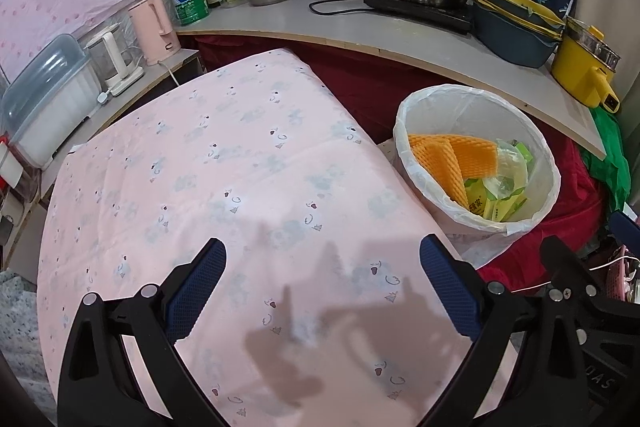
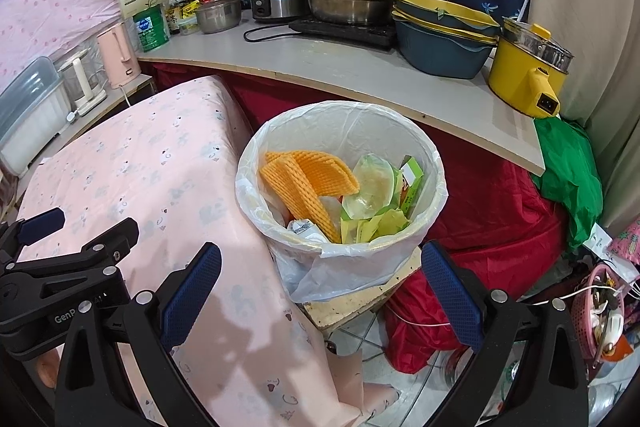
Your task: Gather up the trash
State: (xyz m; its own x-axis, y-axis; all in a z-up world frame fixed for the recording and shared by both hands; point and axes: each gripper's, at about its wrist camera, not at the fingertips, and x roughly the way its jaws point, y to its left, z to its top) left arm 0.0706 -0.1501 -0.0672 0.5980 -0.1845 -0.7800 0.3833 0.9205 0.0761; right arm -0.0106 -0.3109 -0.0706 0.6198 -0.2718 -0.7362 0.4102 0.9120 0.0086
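Both the left gripper (image 1: 322,291) and right gripper (image 2: 320,295) gape wide, empty; the bin (image 2: 434,163) ahead could tip if knocked.

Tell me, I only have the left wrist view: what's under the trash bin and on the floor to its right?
Observer: The trash bin stands on a worn cream board, seen only from the right wrist.
Operator: Anything in the bin I'm missing?
Observer: Yes, a crumpled white wrapper lies low at the front, below the orange foam net.
Operator: And on the floor to the right?
Observer: A pink basket with white cables sits beside the red cloth.
Operator: Is the right gripper holding anything?
Observer: No, the right gripper is open with nothing between its fingers.
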